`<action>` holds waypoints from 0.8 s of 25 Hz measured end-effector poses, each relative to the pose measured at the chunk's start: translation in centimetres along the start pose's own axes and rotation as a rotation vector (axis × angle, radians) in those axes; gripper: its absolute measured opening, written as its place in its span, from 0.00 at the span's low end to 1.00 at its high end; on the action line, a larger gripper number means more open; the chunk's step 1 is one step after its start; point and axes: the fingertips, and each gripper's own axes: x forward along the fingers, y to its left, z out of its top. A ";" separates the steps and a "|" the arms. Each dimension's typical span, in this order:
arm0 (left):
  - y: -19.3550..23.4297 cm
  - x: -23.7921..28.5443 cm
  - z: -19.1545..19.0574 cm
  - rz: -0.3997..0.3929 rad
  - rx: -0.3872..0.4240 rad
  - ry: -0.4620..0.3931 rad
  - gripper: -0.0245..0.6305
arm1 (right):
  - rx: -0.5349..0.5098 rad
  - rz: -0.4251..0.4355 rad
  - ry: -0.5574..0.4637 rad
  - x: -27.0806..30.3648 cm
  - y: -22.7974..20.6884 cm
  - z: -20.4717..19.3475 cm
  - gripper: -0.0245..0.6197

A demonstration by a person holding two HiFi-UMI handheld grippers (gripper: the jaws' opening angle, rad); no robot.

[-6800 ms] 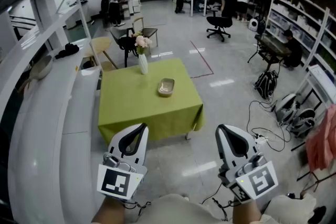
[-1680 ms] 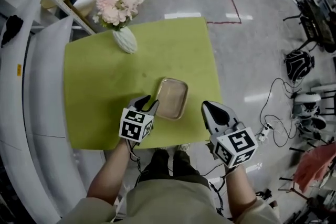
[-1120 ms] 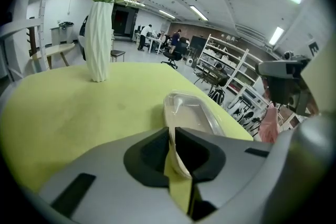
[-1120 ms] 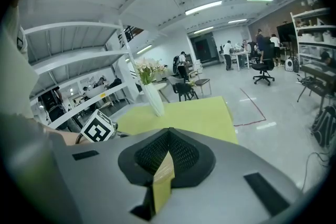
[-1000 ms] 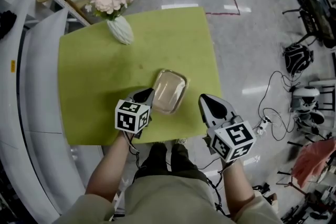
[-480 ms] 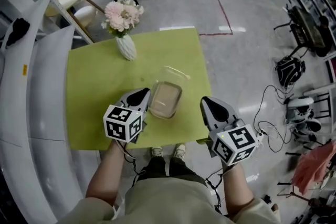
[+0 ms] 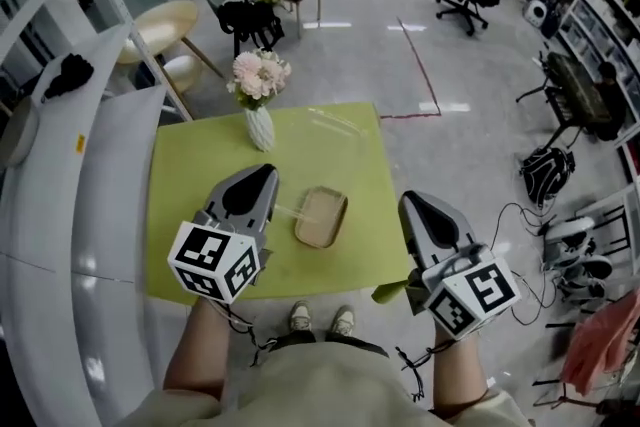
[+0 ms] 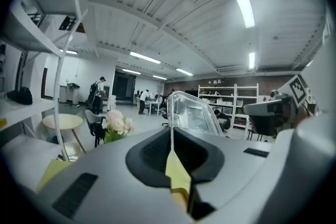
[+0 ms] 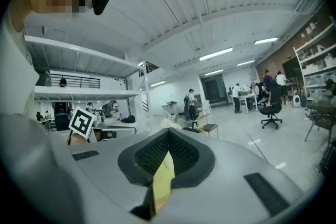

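Head view first: the shallow tan tray (image 7: 320,217) sits open on the green table (image 7: 195,175), near the front edge. It is filled with something pale beige that I can't identify. The left gripper (image 7: 257,179) hovers just left of the tray, and the left gripper view settles it. Its jaws are pinched on the rim of the clear lid (image 8: 190,112), which stands edge-on, up in the air and off the tray. The right gripper (image 7: 420,207) hangs beyond the table's right edge over bare floor (image 7: 470,145), jaws pressed together with nothing between them. A white vase (image 7: 259,127) with pink flowers (image 7: 258,75) stands at the far edge, well apart from the tray. There's plenty of open cloth left of the tray. From above, the lid is only a faint glassy outline, hard to trace. The left gripper's marker cube covers part of the table's front strip.
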 end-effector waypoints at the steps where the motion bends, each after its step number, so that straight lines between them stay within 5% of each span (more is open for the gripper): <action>1: -0.3 -0.7 1.2 0.011 0.021 -0.026 0.07 | -0.019 0.002 -0.019 -0.7 0.5 1.1 0.05; 9: -2.7 -6.9 7.0 0.074 0.182 -0.150 0.07 | -0.156 0.017 -0.110 -4.8 4.4 5.9 0.05; 20: -4.3 -11.6 8.0 0.137 0.230 -0.207 0.07 | -0.182 0.059 -0.085 -7.5 6.9 4.7 0.05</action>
